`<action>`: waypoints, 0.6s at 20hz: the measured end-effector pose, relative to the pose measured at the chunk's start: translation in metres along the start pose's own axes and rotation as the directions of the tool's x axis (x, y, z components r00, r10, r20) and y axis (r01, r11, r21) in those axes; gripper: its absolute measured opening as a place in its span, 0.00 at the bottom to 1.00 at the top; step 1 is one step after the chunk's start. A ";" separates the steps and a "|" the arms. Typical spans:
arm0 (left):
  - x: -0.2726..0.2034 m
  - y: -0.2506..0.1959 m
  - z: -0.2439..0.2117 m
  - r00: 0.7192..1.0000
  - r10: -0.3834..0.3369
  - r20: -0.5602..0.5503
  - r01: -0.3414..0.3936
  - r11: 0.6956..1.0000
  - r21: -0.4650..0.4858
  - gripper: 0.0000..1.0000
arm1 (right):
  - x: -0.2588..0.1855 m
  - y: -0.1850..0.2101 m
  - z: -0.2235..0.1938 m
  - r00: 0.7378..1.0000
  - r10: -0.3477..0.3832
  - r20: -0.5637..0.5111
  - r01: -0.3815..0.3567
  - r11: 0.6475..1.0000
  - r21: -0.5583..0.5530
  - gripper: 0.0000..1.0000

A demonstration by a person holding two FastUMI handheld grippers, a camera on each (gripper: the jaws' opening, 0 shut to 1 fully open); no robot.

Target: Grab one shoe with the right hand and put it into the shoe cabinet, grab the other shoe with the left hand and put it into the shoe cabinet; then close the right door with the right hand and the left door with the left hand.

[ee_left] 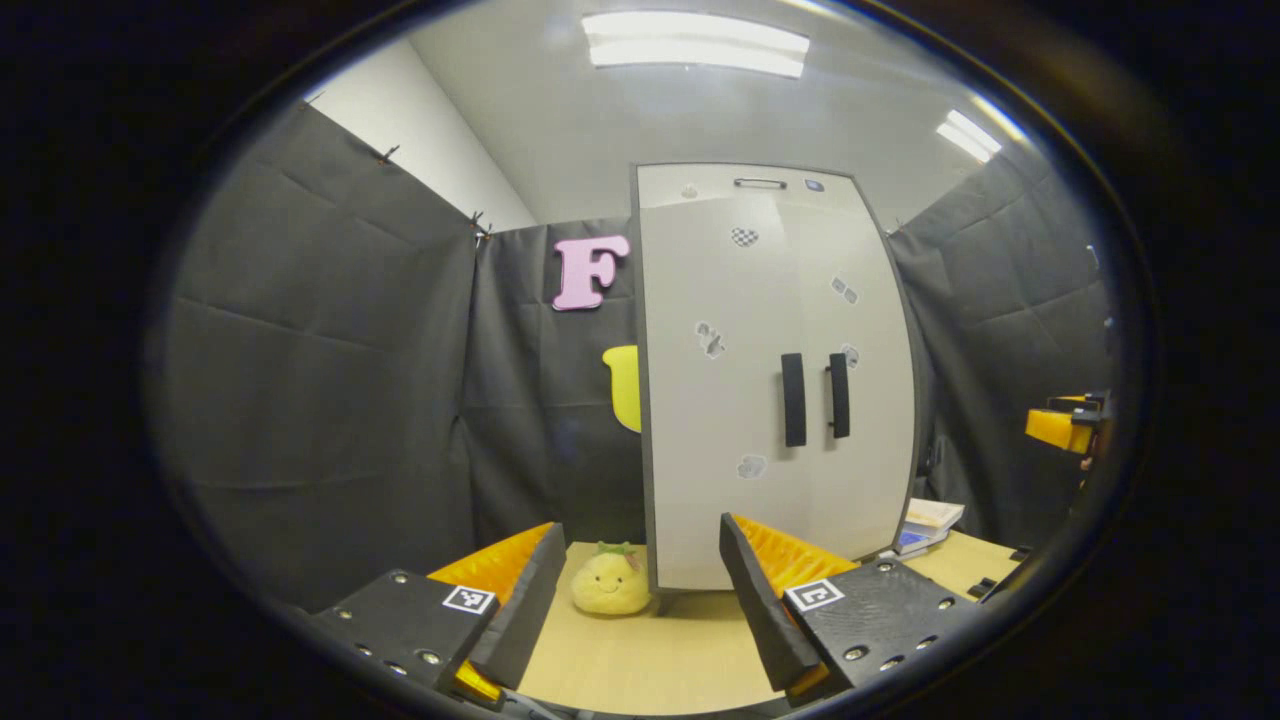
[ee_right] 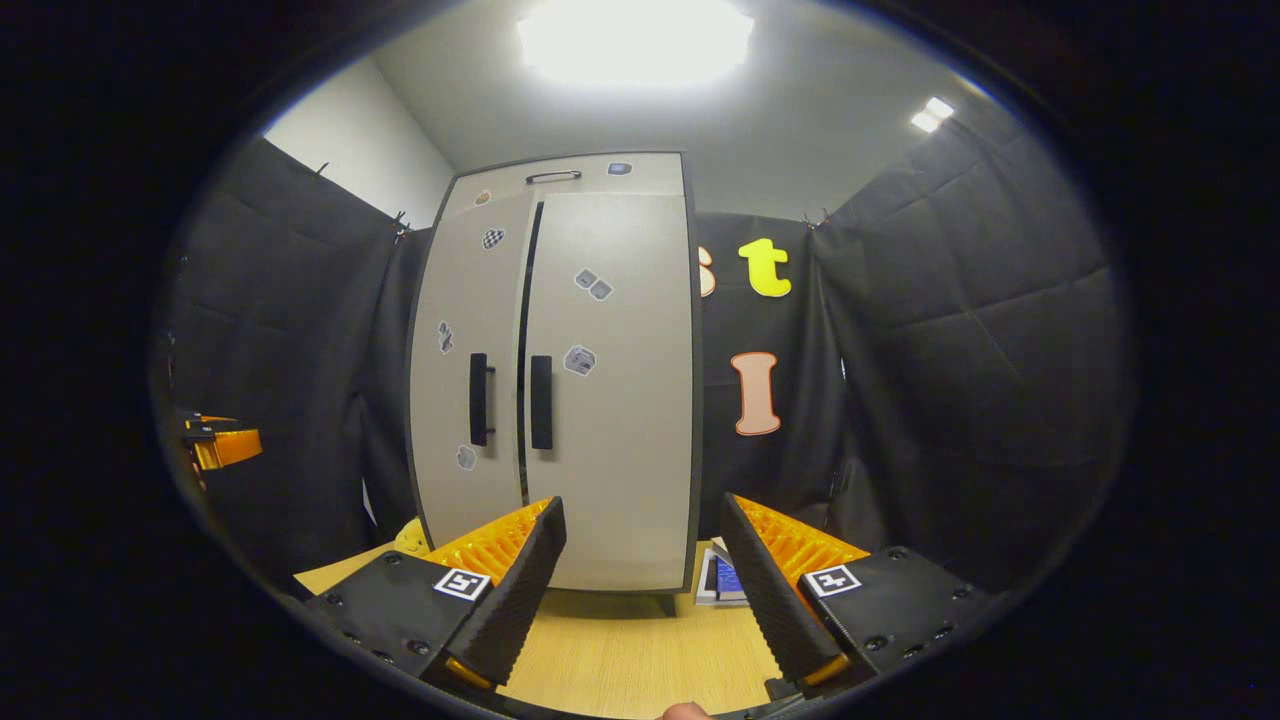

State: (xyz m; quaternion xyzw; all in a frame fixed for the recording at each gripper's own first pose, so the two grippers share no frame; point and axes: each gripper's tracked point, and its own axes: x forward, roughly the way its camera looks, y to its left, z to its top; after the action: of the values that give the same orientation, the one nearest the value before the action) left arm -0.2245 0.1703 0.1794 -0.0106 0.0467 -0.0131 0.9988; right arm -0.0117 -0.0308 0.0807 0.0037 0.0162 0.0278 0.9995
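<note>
The grey shoe cabinet (ee_left: 770, 380) stands on the wooden table straight ahead. In the left gripper view both doors look flush, with two black handles (ee_left: 815, 398) side by side. In the right gripper view the cabinet (ee_right: 600, 400) shows a thin dark slit between its doors, beside the handles (ee_right: 510, 400). My left gripper (ee_left: 640, 610) is open with nothing between its fingers, a short way back from the cabinet. My right gripper (ee_right: 640, 600) is also open and holds nothing. Each gripper appears at the edge of the other's view: the right gripper (ee_left: 1065, 425) and the left gripper (ee_right: 220, 445).
A yellow plush toy (ee_left: 610, 582) sits on the table (ee_left: 640, 660) by the cabinet's left foot. A stack of books (ee_left: 930, 525) lies to the cabinet's right, also visible as books (ee_right: 720, 578) in the right gripper view. Black cloth walls close in the booth on all sides.
</note>
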 end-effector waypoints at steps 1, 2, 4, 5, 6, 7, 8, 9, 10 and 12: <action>0.000 0.000 0.001 1.000 -0.001 -0.001 0.001 1.000 0.001 0.89 | 0.000 -0.001 0.001 1.000 0.001 0.000 -0.001 1.000 0.000 0.93; 0.000 0.000 0.001 1.000 -0.001 -0.001 0.001 1.000 0.001 0.89 | 0.000 -0.002 0.002 1.000 0.000 0.002 0.000 1.000 -0.001 0.98; -0.001 0.000 0.001 1.000 -0.003 0.002 0.003 1.000 0.000 0.90 | 0.002 -0.005 0.005 1.000 -0.003 0.008 0.003 1.000 -0.004 0.98; -0.001 -0.001 0.001 1.000 -0.005 0.002 0.005 1.000 0.001 0.89 | 0.001 -0.005 0.005 1.000 -0.004 0.009 0.004 1.000 -0.004 0.98; -0.001 0.000 0.001 1.000 -0.007 0.001 0.007 1.000 0.005 0.89 | 0.001 -0.006 0.004 1.000 -0.004 0.009 0.004 1.000 -0.003 0.98; -0.001 0.000 0.001 1.000 -0.006 -0.001 0.006 1.000 0.010 0.89 | 0.002 -0.005 0.004 1.000 -0.003 0.008 0.003 1.000 -0.001 0.98; -0.001 0.000 0.002 1.000 -0.005 0.000 0.005 1.000 0.011 0.89 | 0.003 -0.005 0.004 1.000 -0.002 0.006 0.002 1.000 0.000 0.93; -0.001 0.000 0.002 1.000 -0.004 0.000 0.004 1.000 0.010 0.89 | 0.003 -0.005 0.005 1.000 0.000 0.005 0.000 1.000 -0.001 0.98; -0.001 0.000 0.002 1.000 -0.004 0.000 0.004 1.000 0.005 0.89 | 0.003 -0.004 0.005 1.000 0.005 0.005 -0.005 1.000 -0.002 0.98; -0.001 0.000 0.002 1.000 -0.003 0.001 0.003 1.000 0.002 0.89 | 0.003 -0.004 0.006 1.000 0.005 0.007 -0.005 1.000 -0.009 0.98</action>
State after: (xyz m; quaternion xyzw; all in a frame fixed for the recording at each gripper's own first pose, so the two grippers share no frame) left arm -0.2254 0.1707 0.1816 -0.0095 0.0462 -0.0149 0.9988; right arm -0.0078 -0.0348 0.0861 -0.0006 0.0126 0.0304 0.9995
